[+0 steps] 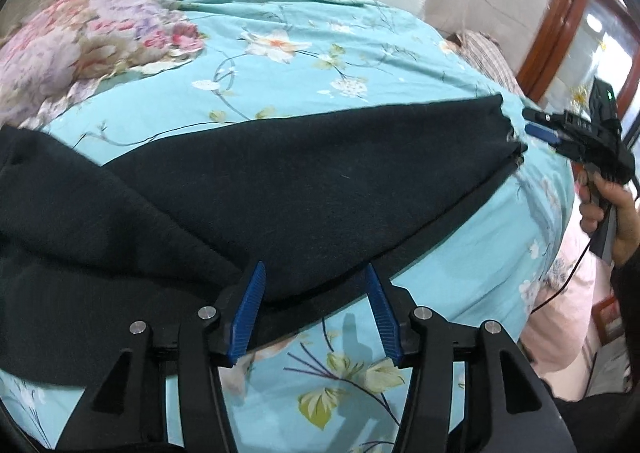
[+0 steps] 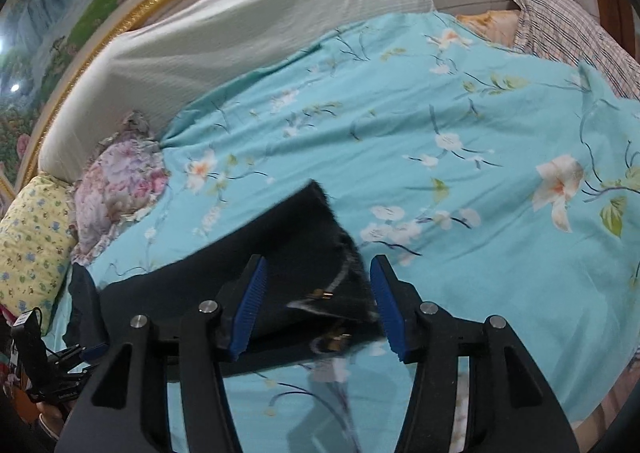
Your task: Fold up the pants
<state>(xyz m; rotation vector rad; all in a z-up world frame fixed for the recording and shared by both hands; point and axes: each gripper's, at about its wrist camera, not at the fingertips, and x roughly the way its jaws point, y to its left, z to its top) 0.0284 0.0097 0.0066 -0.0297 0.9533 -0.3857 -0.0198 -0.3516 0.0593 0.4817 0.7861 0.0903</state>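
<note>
A: Left wrist view? 
B: Left tool (image 1: 316, 309) gapes wide, gripping nothing, at the near hem of the pants (image 1: 248, 189) spread on the bed (image 1: 460, 269). 
A: Right wrist view? 
B: Right tool (image 2: 316, 305) spread wide too, straddling the pants' (image 2: 288, 253) end; bare bedding lies rightward.
</note>
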